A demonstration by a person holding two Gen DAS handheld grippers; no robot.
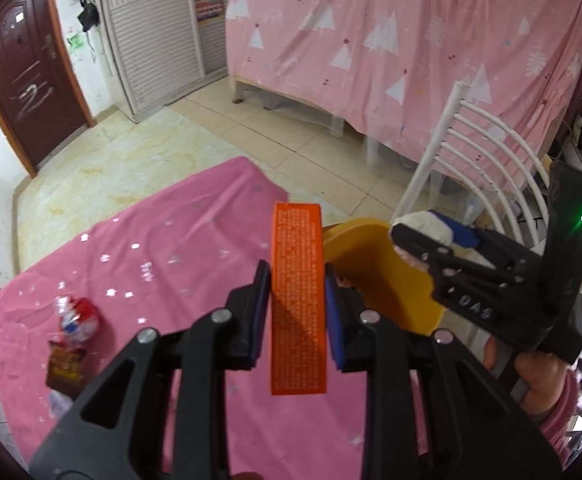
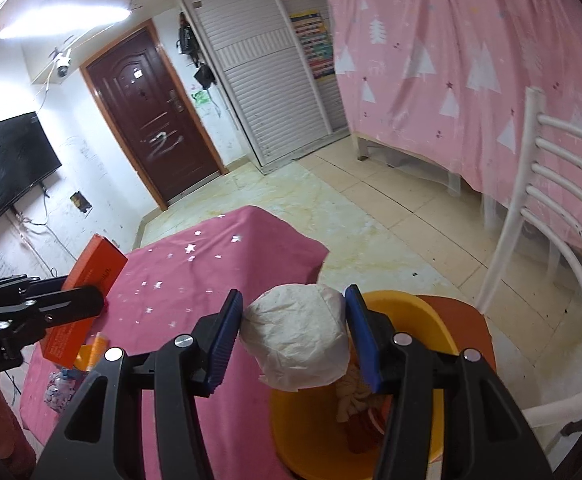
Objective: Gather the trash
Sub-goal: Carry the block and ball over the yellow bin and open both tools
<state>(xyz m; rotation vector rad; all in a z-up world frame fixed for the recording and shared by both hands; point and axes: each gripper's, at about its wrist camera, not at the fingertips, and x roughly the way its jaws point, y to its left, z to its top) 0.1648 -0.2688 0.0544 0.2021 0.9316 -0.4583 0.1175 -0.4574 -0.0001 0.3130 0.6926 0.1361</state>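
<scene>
My left gripper (image 1: 298,300) is shut on a long orange box (image 1: 299,304), held upright over the pink tablecloth (image 1: 163,272); the same orange box (image 2: 87,292) shows at the left of the right wrist view. My right gripper (image 2: 294,330) is shut on a crumpled white paper ball (image 2: 297,340), right above the yellow bin (image 2: 315,428). That bin holds some red and cream scraps. In the left wrist view the right gripper (image 1: 423,240) with the paper ball (image 1: 423,226) hangs over the yellow bin (image 1: 387,276).
A crushed red wrapper (image 1: 79,320) and a brown packet (image 1: 65,368) lie on the cloth at left. More small trash (image 2: 67,380) sits near the table's left edge. A white chair (image 2: 551,248) stands at right, a pink draped bed (image 2: 471,68) behind it.
</scene>
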